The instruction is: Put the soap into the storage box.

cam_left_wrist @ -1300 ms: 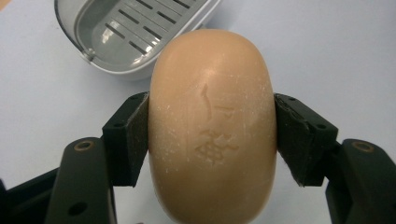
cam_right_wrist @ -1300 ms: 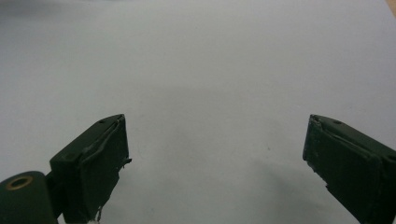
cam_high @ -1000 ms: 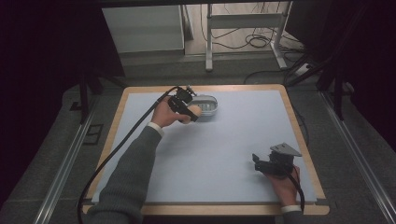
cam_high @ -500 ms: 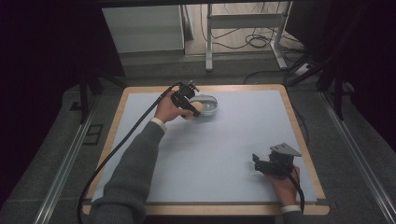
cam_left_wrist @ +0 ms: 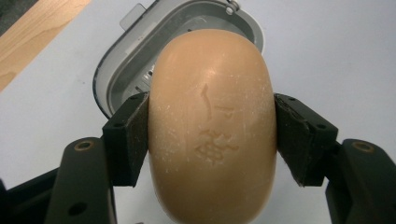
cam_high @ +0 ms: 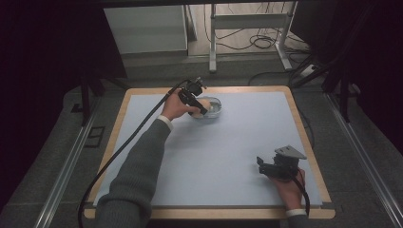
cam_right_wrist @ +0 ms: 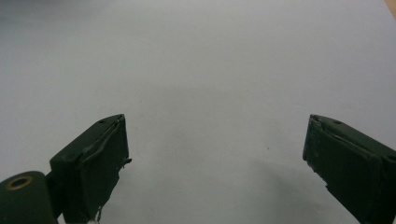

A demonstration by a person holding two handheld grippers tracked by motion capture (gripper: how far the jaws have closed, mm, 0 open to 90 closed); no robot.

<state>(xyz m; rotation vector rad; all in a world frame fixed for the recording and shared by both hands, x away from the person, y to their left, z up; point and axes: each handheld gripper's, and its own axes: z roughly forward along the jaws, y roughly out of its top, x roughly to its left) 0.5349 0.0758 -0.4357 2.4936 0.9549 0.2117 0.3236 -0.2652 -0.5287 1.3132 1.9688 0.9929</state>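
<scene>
**Soap carried over the dish**

High view: left gripper (cam_high: 202, 109) has shifted toward the desk's far edge since a second ago and now hangs over the dish (cam_high: 213, 110), near the middle of that edge. Right gripper (cam_high: 264, 166) idle by the near right corner.

Left gripper view: jaws clamped on the soap (cam_left_wrist: 211, 121), dish (cam_left_wrist: 116, 70) just beyond. Lowering in looks next.

Right gripper view: jaws wide apart, nothing between them.

Wood-edged table (cam_high: 142, 97), pale blue mat (cam_high: 214, 161), grey dish (cam_high: 215, 113).
</scene>
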